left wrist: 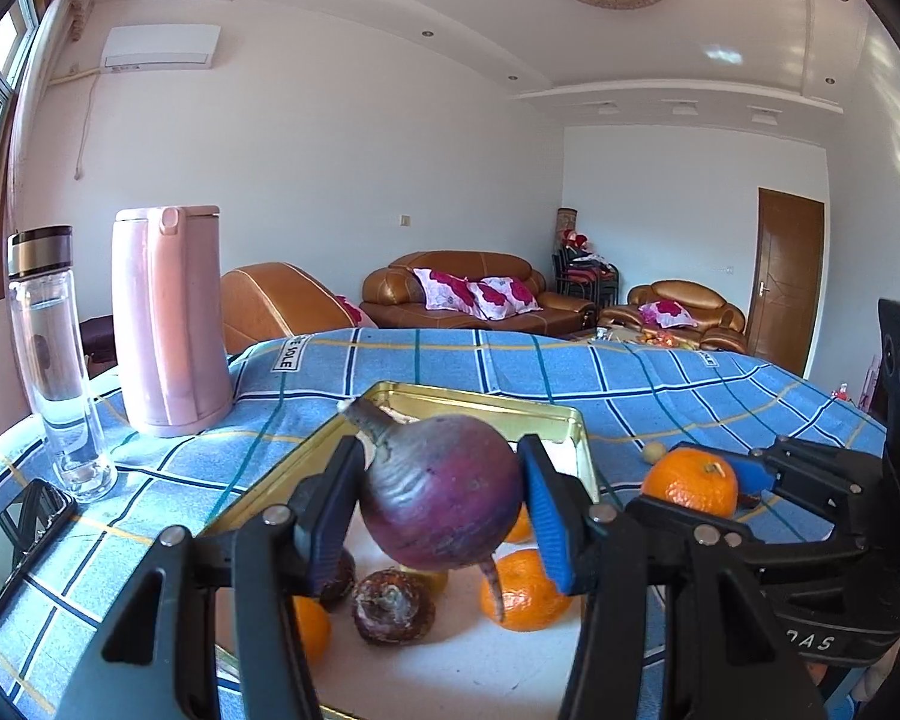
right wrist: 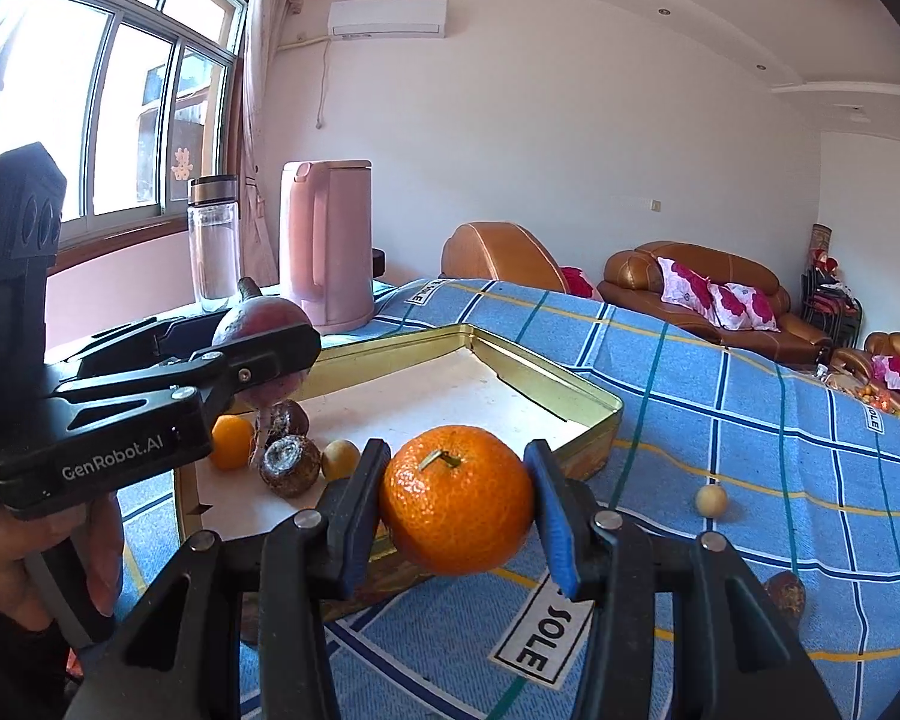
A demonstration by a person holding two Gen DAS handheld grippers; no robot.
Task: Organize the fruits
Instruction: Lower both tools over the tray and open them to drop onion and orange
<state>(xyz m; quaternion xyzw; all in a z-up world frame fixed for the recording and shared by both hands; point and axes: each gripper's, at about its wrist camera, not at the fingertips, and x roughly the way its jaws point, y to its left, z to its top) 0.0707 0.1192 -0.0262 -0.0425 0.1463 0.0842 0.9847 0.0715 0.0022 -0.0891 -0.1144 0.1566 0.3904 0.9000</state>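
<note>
My left gripper (left wrist: 441,507) is shut on a purple beetroot (left wrist: 444,489) and holds it above the gold tray (left wrist: 510,405). The tray's white floor carries tangerines (left wrist: 525,591), a brown mangosteen-like fruit (left wrist: 393,606) and a small yellow fruit. My right gripper (right wrist: 456,501) is shut on a tangerine (right wrist: 456,501), held in the air just off the tray's near right rim (right wrist: 576,390). In the right wrist view the left gripper (right wrist: 264,372) with the beetroot (right wrist: 258,324) hangs over the tray's left end, a hand below it.
A pink kettle (left wrist: 168,324) and a clear bottle (left wrist: 57,360) stand at the far left of the blue checked cloth (left wrist: 660,384); a phone (left wrist: 18,540) lies near them. A small pale fruit (right wrist: 712,501) and a brown fruit (right wrist: 786,594) lie on the cloth right of the tray.
</note>
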